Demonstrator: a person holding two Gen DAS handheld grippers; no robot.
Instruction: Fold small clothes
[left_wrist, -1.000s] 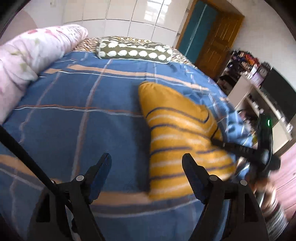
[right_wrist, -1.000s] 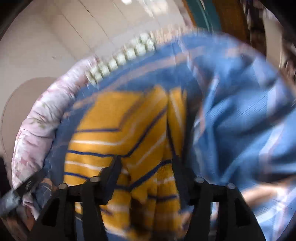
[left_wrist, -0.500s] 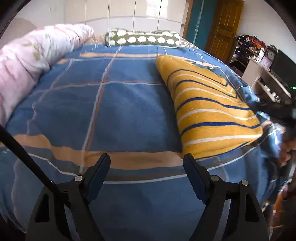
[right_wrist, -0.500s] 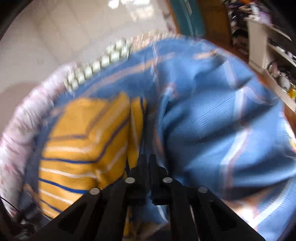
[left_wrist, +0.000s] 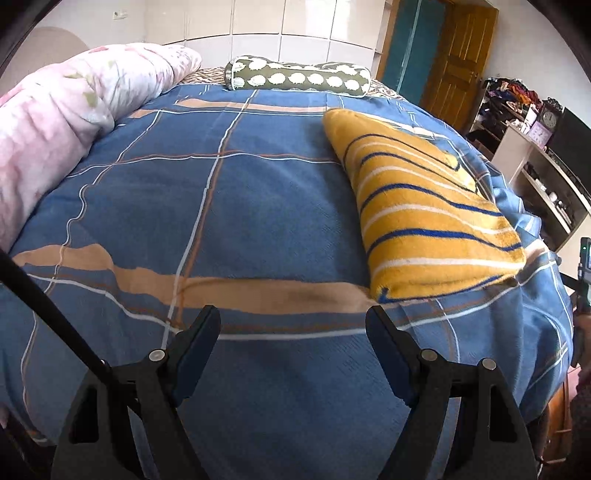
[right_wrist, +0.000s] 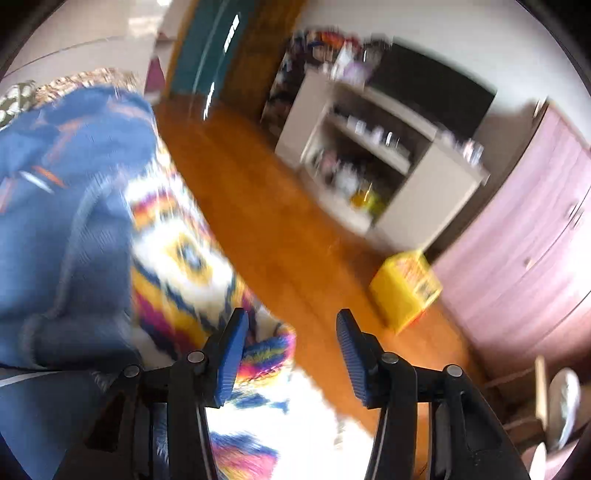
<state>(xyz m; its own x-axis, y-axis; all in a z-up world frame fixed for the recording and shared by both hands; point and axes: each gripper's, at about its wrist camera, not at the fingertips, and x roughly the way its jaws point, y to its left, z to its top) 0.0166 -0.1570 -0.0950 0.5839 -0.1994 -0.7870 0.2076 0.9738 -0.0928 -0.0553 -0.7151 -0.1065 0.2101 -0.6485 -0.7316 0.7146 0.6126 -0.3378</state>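
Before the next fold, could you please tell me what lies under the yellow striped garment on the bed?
The yellow striped garment lies folded on the blue checked bedspread. Anything between its layers is covered.

The bedspread (left_wrist: 184, 206) is blue, checked with white, tan and rust lines. At two o'clock on it, the folded garment (left_wrist: 424, 214) is mustard yellow with blue and white stripes. At twelve, an olive bolster (left_wrist: 299, 76) bears white blobs; at ten, the quilt (left_wrist: 74, 110) is pale pink, floral.
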